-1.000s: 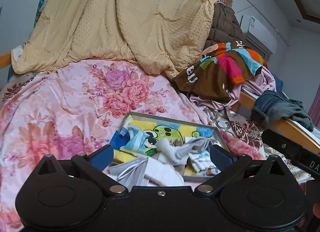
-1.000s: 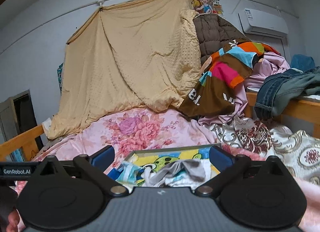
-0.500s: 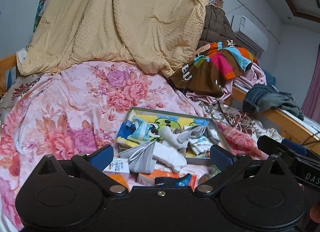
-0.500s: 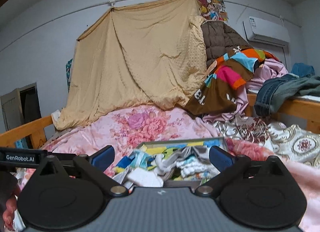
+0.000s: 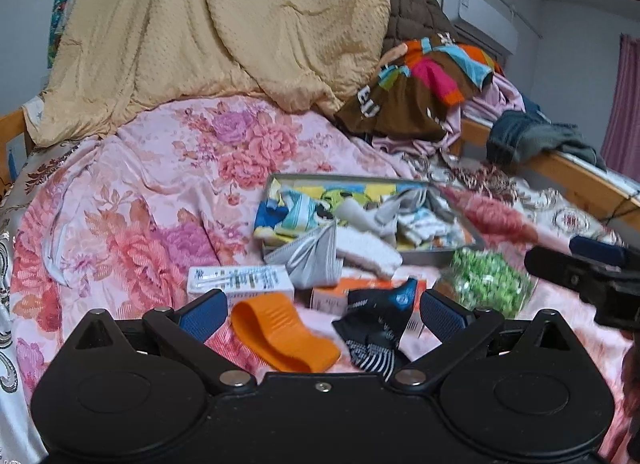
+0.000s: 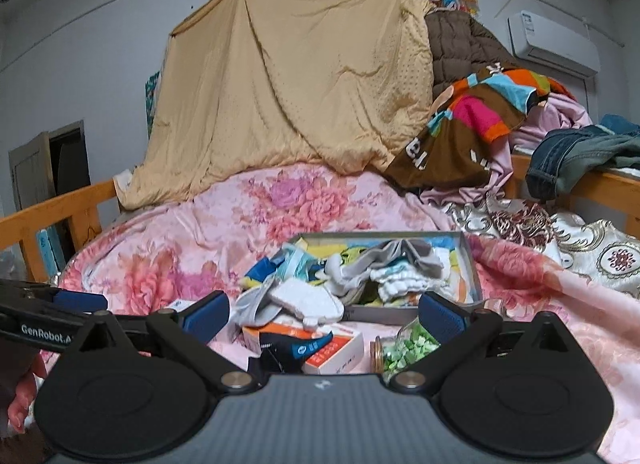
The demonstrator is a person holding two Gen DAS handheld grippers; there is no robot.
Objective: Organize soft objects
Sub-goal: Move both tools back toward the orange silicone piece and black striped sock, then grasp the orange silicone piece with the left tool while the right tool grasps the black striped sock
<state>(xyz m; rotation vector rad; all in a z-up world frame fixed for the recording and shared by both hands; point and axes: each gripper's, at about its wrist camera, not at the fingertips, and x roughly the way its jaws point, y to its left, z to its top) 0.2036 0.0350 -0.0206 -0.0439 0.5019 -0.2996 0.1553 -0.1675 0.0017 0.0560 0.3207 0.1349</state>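
A shallow grey tray (image 5: 436, 255) (image 6: 469, 264) with a cartoon lining lies on the pink floral bedspread (image 5: 132, 192), heaped with socks and small cloths. A white sock (image 5: 370, 250) (image 6: 306, 300) and a grey striped cloth (image 5: 314, 256) spill over its near edge. In front lie a black sock with a blue patch (image 5: 380, 320) (image 6: 294, 350) and an orange loop (image 5: 280, 334). My left gripper (image 5: 318, 314) is open just above these, holding nothing. My right gripper (image 6: 324, 314) is open too, empty, hovering before the tray.
A white box (image 5: 240, 280), an orange-and-white box (image 6: 336, 348) and a jar of green pieces (image 5: 486, 282) (image 6: 404, 348) lie near the black sock. A tan quilt (image 6: 300, 96), piled clothes (image 6: 480, 120) and wooden bed rails (image 6: 52, 212) bound the bed. A hand (image 6: 22, 392) shows at the left.
Both grippers have drawn back and up from the tray, bringing the boxes, jar, orange loop and black sock in front of it into view. The jaws stayed open.
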